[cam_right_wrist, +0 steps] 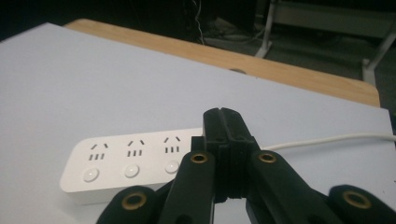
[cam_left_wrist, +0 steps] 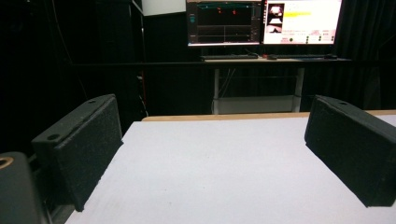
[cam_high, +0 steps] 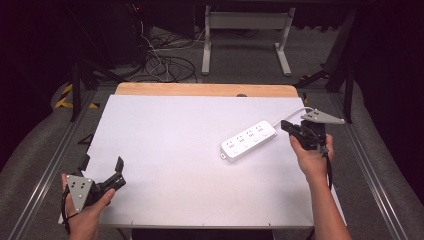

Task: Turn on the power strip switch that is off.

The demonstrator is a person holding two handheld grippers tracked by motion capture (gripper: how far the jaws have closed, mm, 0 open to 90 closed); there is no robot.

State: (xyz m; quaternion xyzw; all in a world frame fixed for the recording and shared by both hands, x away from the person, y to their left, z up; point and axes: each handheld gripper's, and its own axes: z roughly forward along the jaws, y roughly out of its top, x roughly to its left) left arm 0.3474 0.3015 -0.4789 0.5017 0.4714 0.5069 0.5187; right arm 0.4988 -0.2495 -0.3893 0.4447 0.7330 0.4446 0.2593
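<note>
- Dark room beyond, with cables on the floor and lit monitors [cam_left_wrist: 264, 22] at the back; white table [cam_high: 165, 130] with a wooden far edge in front.
- At the near left corner: left gripper [cam_high: 102, 172] held low in the person's left hand [cam_high: 90, 215], jaws spread wide with nothing between, pointing across bare table in the left gripper view.
- Right of centre: white power strip [cam_high: 248, 140] lying flat and slanted, sockets up, its white cord [cam_right_wrist: 327, 140] trailing off toward the far right edge.
- Probably light, rigid and smooth-sided, so liable to slide; best taken across its narrow width near the middle, away from the switch buttons.
- At the far right: right gripper [cam_high: 295, 129] just beside the strip's cord end, jaws pressed together and empty, right hand [cam_high: 312, 160] angled inward, forearm reaching up from below.
</note>
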